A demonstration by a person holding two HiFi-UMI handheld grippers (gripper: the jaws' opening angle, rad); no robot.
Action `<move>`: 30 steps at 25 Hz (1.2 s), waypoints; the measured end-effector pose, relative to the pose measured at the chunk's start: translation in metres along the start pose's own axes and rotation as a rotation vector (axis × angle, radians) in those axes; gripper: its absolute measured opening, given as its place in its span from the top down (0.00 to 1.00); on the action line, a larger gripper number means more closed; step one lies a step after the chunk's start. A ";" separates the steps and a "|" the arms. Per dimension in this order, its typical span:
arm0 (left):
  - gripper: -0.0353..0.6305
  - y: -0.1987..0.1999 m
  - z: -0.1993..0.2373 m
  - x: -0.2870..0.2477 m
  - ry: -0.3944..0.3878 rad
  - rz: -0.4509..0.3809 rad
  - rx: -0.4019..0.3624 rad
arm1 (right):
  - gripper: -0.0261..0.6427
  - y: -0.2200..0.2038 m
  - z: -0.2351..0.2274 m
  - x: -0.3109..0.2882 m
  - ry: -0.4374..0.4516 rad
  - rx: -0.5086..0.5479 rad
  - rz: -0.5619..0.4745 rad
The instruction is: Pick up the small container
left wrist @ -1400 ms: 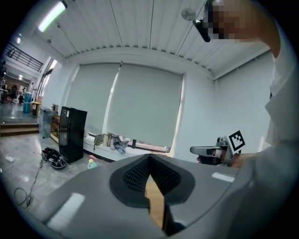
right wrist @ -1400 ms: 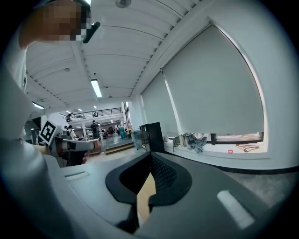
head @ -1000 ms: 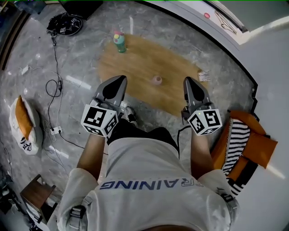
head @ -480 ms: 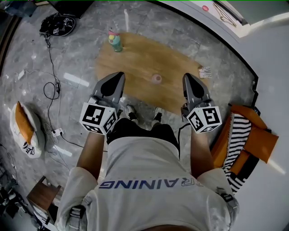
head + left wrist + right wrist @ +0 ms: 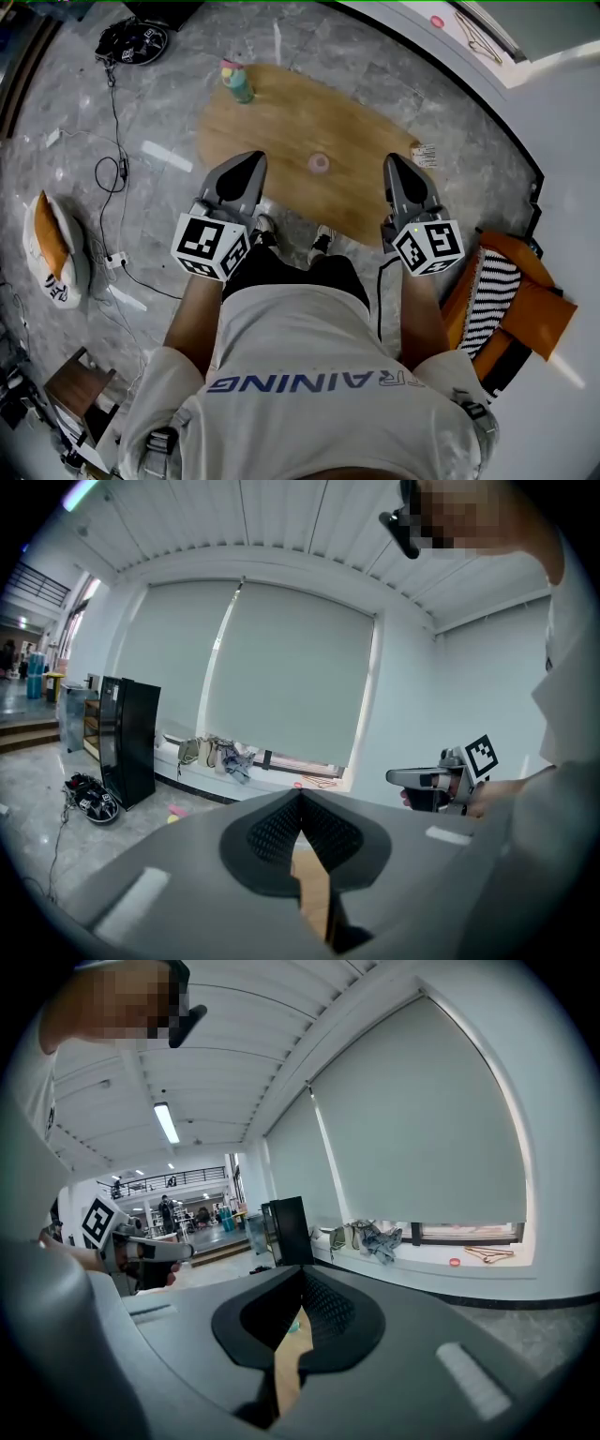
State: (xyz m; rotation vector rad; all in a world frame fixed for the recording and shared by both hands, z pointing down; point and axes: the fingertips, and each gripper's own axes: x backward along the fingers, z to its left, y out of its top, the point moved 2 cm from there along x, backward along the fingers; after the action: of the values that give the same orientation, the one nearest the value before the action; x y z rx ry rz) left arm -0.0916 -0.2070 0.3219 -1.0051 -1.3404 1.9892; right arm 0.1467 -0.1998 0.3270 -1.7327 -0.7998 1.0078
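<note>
**Step toward the table taken; both jaws shut, container untouched**

Nearest, at 6 o'clock in the head view, both shoes (image 5: 322,240) showed by the near edge of the table (image 5: 366,131). A second earlier only one had shown. I read this as a step forward.

The left gripper (image 5: 246,169) sat at 10 o'clock and the right gripper (image 5: 397,171) at 2 o'clock. They were side by side, with their tips over the table's near edge. Their spacing and posture matched the earlier frames, so they appeared to travel with the body rather than reach.

Each gripper view showed its jaws closed tip to tip with nothing between them. Only a sliver of wooden tabletop showed through the slot below.

The small container (image 5: 319,164), pink and upright, stood on the table at 12 o'clock. It was between the two grippers' lines and clear of both. Its place on the table was unchanged.

Farther out, at 11 o'clock, a bottle (image 5: 236,82) stood at the table's far-left end, also unmoved.

Judgement: this was still the approach, and the pick had not begun. One gripper would have to open its jaws and swing inward toward the container. I could not tell which one.
</note>
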 end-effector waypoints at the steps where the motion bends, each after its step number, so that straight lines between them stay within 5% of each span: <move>1: 0.94 -0.001 -0.002 -0.001 0.002 0.002 0.001 | 0.94 -0.001 -0.002 0.001 0.004 0.000 0.003; 9: 0.94 -0.023 -0.002 -0.017 0.020 0.037 0.025 | 0.90 -0.039 -0.013 -0.022 0.053 -0.018 0.103; 23: 0.94 -0.083 0.032 -0.054 0.049 0.104 0.082 | 0.43 -0.188 -0.016 -0.114 0.133 0.061 0.385; 26: 0.94 -0.090 0.039 -0.060 0.053 0.114 0.089 | 0.26 -0.209 -0.017 -0.125 0.134 0.071 0.420; 30: 0.94 -0.100 0.041 -0.066 0.055 0.130 0.086 | 0.17 -0.226 -0.019 -0.129 0.140 0.073 0.452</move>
State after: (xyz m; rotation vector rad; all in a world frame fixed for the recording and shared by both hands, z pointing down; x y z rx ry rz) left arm -0.0849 -0.2429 0.4427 -1.1231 -1.1764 2.0791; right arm 0.0893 -0.2401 0.5782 -1.9399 -0.2797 1.1772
